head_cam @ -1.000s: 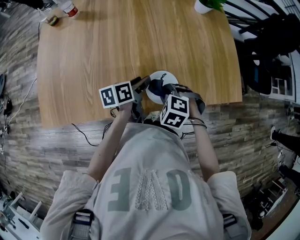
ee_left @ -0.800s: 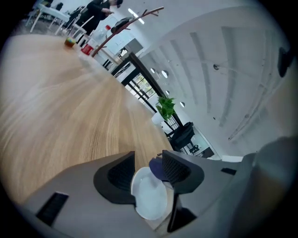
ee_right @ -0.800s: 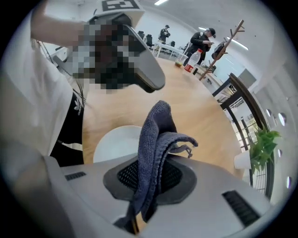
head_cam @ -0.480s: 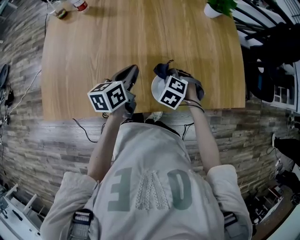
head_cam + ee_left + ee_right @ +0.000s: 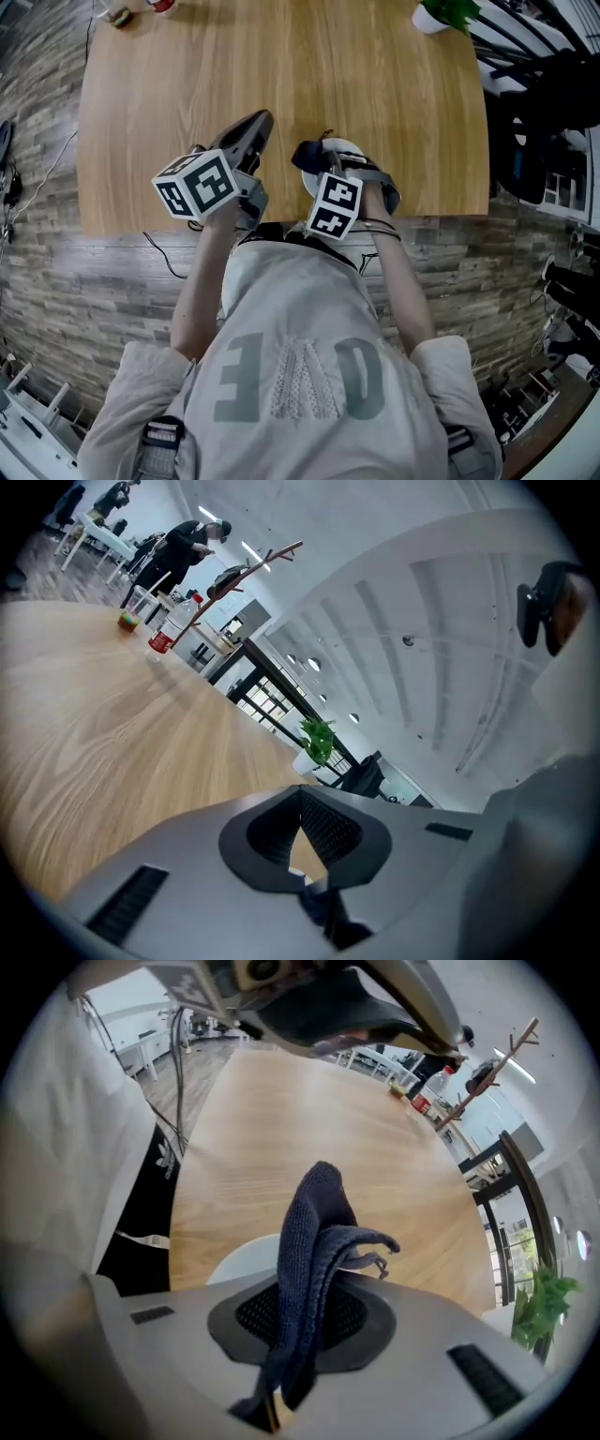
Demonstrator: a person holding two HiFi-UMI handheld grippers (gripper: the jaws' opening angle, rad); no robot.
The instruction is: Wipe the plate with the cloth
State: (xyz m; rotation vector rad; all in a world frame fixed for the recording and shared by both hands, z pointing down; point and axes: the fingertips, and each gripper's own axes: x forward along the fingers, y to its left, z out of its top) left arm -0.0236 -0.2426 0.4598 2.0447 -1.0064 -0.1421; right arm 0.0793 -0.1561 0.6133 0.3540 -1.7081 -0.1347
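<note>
- Tabletop: pale wood; the plate sits by its near edge.
- Left tool: just left of the plate, held above the wood, jaws pressed together with nothing between them.
- Right tool: over the plate, pointing steeply down, jaws clamped on the cloth.
- Plate: white, mostly hidden under the right tool.
- Cloth: dark blue, bunched, over the plate's left side.

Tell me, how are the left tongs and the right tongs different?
The right tongs pinch a dark blue knitted cloth; the left tongs are shut tight. The right tongs point down at the round white plate; the left tongs point out across the wooden table. Both carry a black-and-white marker cube.
</note>
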